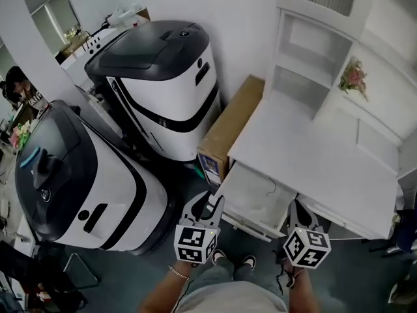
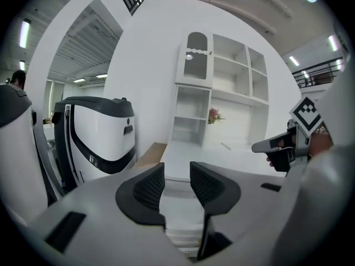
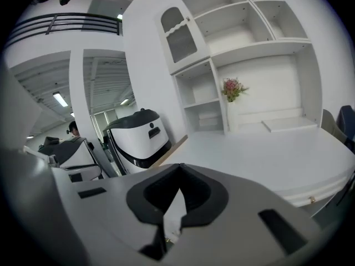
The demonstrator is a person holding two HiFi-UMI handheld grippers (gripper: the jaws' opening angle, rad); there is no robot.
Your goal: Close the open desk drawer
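Note:
The white desk has its left drawer pulled out toward me, showing a pale inside. My left gripper hovers at the drawer's near left corner with its jaws open and nothing between them. In the left gripper view the drawer lies beyond the gap of the left gripper. My right gripper is near the drawer's right front corner, below the desk edge. In the right gripper view the tips of the right gripper meet, shut on nothing. The right gripper also shows in the left gripper view.
A white hutch with open shelves and a small bunch of flowers stands on the desk. A flat cardboard box leans at the desk's left side. Two large white-and-black machines crowd the left. My shoes are below.

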